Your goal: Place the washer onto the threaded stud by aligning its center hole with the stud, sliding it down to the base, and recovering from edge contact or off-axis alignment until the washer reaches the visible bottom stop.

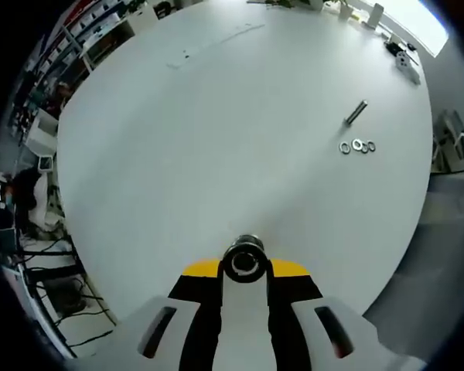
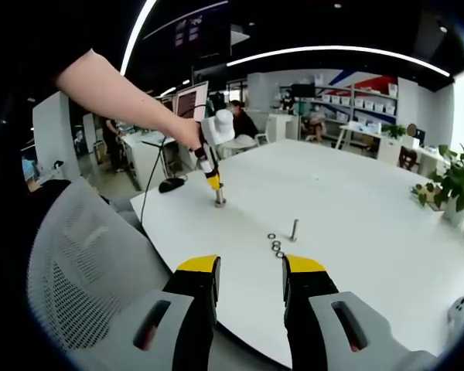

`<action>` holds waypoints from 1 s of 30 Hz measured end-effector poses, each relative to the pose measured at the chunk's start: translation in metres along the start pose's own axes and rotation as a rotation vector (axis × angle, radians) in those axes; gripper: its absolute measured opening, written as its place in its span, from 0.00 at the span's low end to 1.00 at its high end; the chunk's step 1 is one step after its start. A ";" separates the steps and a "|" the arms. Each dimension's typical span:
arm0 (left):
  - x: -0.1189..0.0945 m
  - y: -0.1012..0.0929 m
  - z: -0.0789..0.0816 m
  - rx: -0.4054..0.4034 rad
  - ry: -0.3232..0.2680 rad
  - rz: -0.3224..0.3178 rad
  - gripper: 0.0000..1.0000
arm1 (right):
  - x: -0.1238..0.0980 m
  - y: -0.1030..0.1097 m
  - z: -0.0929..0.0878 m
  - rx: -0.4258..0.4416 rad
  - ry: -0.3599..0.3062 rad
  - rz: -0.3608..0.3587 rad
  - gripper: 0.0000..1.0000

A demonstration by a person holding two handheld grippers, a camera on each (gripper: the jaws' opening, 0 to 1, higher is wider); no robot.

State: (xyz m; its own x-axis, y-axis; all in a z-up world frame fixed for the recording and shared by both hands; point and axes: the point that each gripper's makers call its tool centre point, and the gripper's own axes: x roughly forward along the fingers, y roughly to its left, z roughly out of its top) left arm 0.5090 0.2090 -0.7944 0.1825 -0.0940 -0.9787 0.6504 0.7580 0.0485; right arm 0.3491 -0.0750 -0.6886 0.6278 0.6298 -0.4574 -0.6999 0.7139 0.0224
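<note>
- Left gripper first: my yellow-tipped jaws are clamped together on a short silver metal stud with a dark round end, which I see end-on between them in the left gripper view.
- From the right gripper view, that same left gripper hangs over the near-left part of the big white round table, pointing down, with the stud standing upright under it and its foot at the tabletop; I cannot tell whether it quite touches.
- My bare forearm reaches in from the upper left to that gripper.
- Right gripper now: its two yellow-tipped black jaws stand apart with nothing between them, hovering at the near edge of the table.
- Out past those jaws, three small silver ring washers lie flat in a short row on the tabletop, close to one another.
- Just beside them a second slim silver metal bolt stands upright, well apart from the stud I hold.
- In the left gripper view, the washers sit far off to the upper right, the bolt just beyond them.
- A grey mesh-backed office chair sits at my lower left, off the table.
- A leafy green potted plant stands at the table's right edge.
- Beyond the table, people sit at desks with monitors.
</note>
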 end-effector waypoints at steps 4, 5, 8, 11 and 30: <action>0.004 0.001 0.001 -0.002 0.000 -0.002 0.19 | 0.000 0.000 0.000 0.000 0.003 0.001 0.34; 0.005 0.000 0.001 -0.001 0.000 -0.003 0.19 | 0.000 0.000 -0.001 -0.001 0.004 0.001 0.34; 0.006 0.001 0.003 -0.003 -0.003 0.000 0.19 | 0.000 0.001 -0.001 -0.002 0.007 0.002 0.34; 0.008 -0.001 -0.001 0.006 0.010 -0.001 0.19 | 0.000 0.000 -0.002 -0.002 0.009 0.002 0.34; 0.039 -0.006 -0.006 0.020 0.045 -0.019 0.19 | 0.001 -0.002 -0.005 -0.004 0.024 -0.010 0.34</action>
State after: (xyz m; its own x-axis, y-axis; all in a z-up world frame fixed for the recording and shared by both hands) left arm 0.5076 0.2044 -0.8336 0.1365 -0.0789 -0.9875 0.6681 0.7433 0.0329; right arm 0.3490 -0.0771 -0.6930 0.6265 0.6150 -0.4789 -0.6949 0.7190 0.0142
